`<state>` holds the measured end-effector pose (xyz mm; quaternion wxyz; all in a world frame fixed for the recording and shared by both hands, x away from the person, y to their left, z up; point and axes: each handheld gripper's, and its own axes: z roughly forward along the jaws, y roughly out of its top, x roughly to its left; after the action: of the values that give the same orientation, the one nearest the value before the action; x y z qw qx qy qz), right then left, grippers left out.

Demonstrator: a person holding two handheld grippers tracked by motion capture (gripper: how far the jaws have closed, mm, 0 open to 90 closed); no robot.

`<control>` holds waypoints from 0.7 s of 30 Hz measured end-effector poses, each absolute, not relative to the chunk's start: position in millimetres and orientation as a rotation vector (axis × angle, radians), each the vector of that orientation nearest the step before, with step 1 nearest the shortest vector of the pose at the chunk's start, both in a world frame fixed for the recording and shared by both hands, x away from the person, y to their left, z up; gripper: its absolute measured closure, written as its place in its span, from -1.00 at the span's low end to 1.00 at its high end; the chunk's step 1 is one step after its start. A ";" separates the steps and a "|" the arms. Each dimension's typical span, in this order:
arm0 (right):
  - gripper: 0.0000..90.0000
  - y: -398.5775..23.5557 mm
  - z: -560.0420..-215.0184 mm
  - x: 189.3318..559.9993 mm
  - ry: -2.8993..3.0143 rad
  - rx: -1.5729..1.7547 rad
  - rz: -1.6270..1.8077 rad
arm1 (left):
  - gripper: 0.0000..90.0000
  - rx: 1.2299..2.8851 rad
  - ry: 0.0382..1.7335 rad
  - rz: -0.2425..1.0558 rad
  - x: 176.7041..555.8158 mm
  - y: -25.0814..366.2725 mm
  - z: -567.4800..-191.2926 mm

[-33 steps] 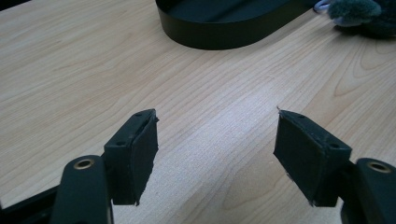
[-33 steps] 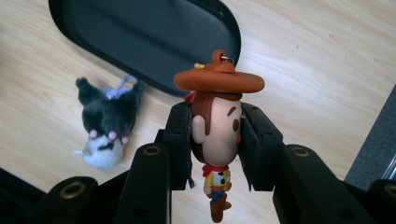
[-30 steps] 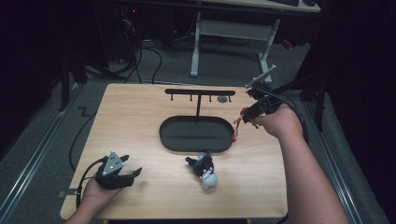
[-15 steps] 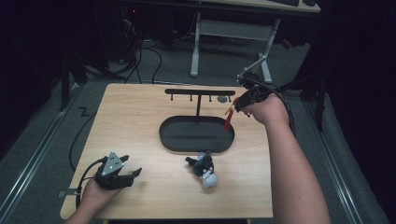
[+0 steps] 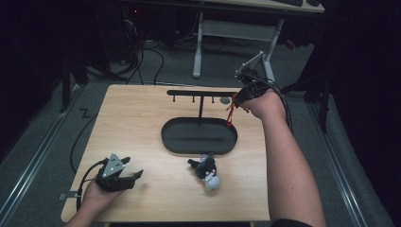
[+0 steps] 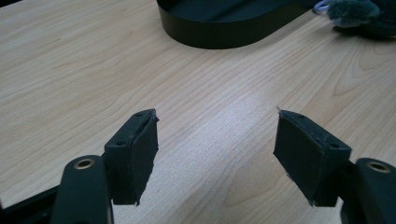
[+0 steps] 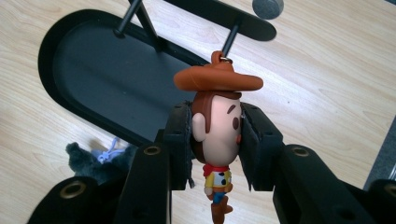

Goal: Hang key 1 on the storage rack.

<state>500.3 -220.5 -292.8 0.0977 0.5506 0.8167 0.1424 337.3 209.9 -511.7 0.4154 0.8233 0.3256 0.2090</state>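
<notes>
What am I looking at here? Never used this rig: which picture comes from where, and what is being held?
A person sits at a table with a hand-held two-jaw gripper in each hand. The high view looks down from above; each of the other two pictures comes from a camera riding on one gripper, looking along its black jaws. The left gripper rests low over bare wood, jaws open and empty. The right gripper is shut on the head of a cowboy figure, held up by a peg of the black rack. That rack stands in an oval tray. A plush toy lies in front of the tray.
</notes>
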 end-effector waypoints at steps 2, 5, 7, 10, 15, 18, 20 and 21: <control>0.49 -218.1 -293.1 500.7 2.419 1.628 0.427 | -0.32 2.069 0.816 0.524 337.1 209.8 -511.5; 0.49 -215.2 -294.2 501.2 2.417 1.622 0.421 | -0.32 2.068 0.814 0.524 336.9 210.0 -511.1; 0.49 -215.6 -294.4 502.0 2.411 1.623 0.423 | -0.32 2.064 0.815 0.528 336.8 210.0 -511.0; 0.49 -218.6 -295.3 503.1 2.382 1.638 0.436 | -0.32 2.064 0.815 0.527 336.8 210.1 -511.0; 0.49 -223.2 -300.3 505.0 2.363 1.646 0.430 | -0.33 2.085 0.809 0.517 337.4 208.6 -512.6; 0.49 -225.6 -304.6 506.9 2.358 1.655 0.420 | -0.32 2.075 0.807 0.526 336.9 208.8 -511.6; 0.49 -227.1 -308.9 507.7 2.355 1.663 0.414 | -0.32 2.076 0.808 0.522 337.2 209.9 -511.0; 0.49 -227.9 -311.1 507.7 2.357 1.663 0.404 | -0.32 2.076 0.810 0.519 337.3 210.0 -511.2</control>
<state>507.7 -227.9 -311.1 0.1141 0.5672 0.8040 0.1377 337.3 210.0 -511.2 0.4139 0.8260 0.3222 0.2064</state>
